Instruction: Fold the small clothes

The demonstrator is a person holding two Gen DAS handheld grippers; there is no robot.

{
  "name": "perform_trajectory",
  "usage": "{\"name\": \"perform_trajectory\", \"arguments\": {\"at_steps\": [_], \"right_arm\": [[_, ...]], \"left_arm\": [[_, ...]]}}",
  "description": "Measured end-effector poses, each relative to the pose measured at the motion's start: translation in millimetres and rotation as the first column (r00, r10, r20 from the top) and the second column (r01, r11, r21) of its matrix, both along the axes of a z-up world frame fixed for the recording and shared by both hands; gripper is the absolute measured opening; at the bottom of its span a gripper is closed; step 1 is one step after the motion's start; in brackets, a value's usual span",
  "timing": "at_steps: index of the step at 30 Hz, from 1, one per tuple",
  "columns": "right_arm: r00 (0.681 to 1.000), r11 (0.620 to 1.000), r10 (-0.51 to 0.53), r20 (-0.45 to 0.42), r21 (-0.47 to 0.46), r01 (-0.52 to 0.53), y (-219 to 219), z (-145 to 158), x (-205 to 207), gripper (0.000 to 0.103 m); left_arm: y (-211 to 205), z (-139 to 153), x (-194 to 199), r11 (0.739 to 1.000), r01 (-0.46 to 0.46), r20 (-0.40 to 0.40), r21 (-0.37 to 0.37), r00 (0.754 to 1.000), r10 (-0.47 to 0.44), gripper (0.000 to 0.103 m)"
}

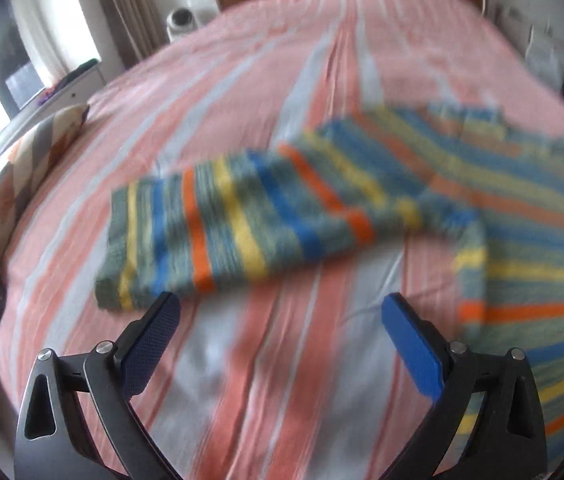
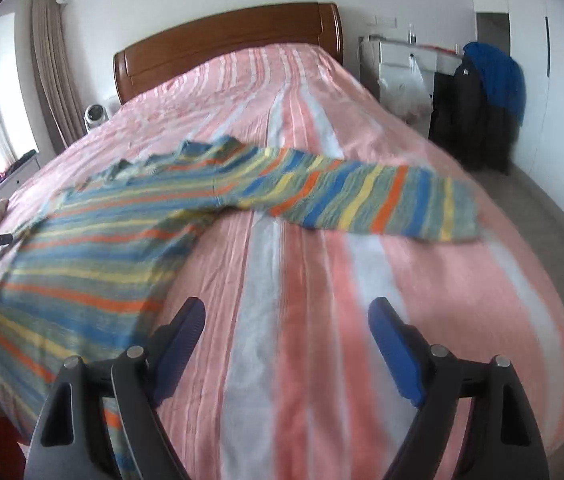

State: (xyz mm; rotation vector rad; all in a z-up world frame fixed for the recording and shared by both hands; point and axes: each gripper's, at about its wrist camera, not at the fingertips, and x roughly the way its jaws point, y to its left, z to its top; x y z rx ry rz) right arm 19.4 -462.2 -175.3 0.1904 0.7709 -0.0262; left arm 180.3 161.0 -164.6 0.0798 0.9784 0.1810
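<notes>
- Your left gripper [image 1: 281, 308] – jaws apart, empty, just short of the striped sweater [image 1: 321, 208]
- Your right gripper [image 2: 286, 316] likewise gapes beside that sweater, which lies spread on the bed [image 2: 321, 280]

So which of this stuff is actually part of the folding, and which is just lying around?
Part of the job:
- striped sweater
- left claw, open
- right claw, open
- bed, the work surface

Just lying about:
- cushion
- small white fan
- blue garment
</notes>
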Motion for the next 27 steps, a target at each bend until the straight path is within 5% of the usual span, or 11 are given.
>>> {"name": "perform_trajectory", "arguments": {"at_steps": [4, 27], "right_arm": [[1.000, 0.999, 0.011, 0.005, -0.048, -0.011, -0.6, -18.7, -13.6, 0.084], [0.999, 0.998, 0.027, 0.023, -0.050, -0.026, 3.6, -30.7, -7.5, 0.098]], "left_arm": [[15.4, -13.4, -9.3, 0.991, -0.056, 0.078, -0.125, 0.995, 0.066, 0.103], [13.9, -16.9, -8.8, 0.991, -0.007, 0.133, -0.131, 0.991, 0.024, 0.103]]}}
